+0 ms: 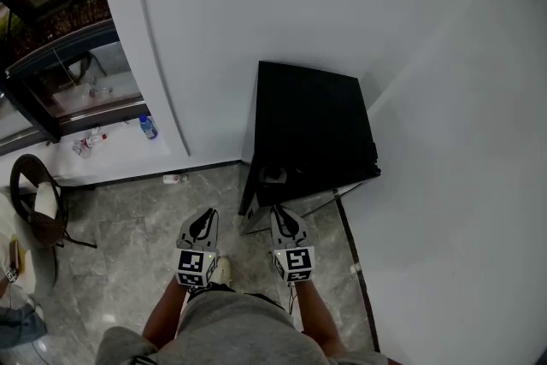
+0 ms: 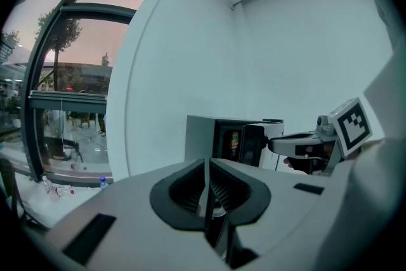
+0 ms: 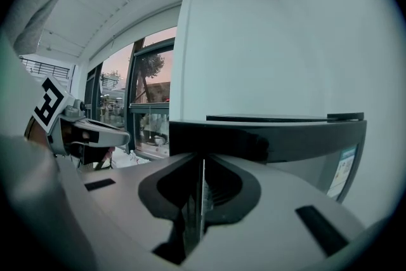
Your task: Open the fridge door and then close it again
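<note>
A small black fridge [image 1: 312, 124] stands on the floor in the corner of white walls. Its door [image 2: 252, 146] hangs ajar, and a bottle [image 2: 235, 144] shows inside in the left gripper view. My right gripper [image 1: 285, 220] is at the door's free edge, its tip [image 2: 278, 145] against it. In the right gripper view the door's dark top edge [image 3: 266, 136] runs right across in front of the jaws, which stand nearly together with nothing seen between them. My left gripper [image 1: 202, 224] hovers to the left of the fridge, shut and empty.
A curved white column [image 1: 137, 38] rises left of the fridge, with a glass window [image 1: 77, 81] beyond it. Bottles [image 1: 148, 126] stand on the white ledge below the window. A chair [image 1: 38, 205] sits at the far left. The right wall [image 1: 461, 184] is close.
</note>
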The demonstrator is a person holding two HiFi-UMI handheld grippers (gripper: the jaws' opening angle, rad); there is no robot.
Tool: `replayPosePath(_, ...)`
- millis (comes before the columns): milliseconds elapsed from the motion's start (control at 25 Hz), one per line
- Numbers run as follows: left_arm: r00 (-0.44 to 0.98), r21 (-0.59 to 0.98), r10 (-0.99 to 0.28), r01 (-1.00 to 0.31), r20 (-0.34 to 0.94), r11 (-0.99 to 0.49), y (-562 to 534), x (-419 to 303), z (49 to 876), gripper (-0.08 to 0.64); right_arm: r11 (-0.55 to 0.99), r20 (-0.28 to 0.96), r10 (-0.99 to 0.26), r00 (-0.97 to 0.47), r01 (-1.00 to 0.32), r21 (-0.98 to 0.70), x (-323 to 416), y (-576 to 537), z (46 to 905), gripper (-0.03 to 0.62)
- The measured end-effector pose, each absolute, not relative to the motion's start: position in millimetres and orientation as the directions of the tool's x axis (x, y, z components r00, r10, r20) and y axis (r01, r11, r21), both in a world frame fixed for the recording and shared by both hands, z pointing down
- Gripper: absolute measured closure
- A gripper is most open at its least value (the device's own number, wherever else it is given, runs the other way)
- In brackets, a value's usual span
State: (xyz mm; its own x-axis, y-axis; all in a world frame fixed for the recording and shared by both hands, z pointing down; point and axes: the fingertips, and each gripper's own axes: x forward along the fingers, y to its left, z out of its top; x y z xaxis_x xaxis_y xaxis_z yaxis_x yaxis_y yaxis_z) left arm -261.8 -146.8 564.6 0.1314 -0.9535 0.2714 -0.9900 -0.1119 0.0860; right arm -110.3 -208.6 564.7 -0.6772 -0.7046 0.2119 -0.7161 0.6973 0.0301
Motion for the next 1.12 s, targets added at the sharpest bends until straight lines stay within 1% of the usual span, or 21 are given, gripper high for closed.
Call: replayPosePath(1120, 0.163, 0.097, -0.949, -0.985, 0.27, -0.142, -199, -307, 574, 0.534, 0.649, 0.216, -0.75, -0.625, -0.759, 0.055, -138, -263, 567, 0.545)
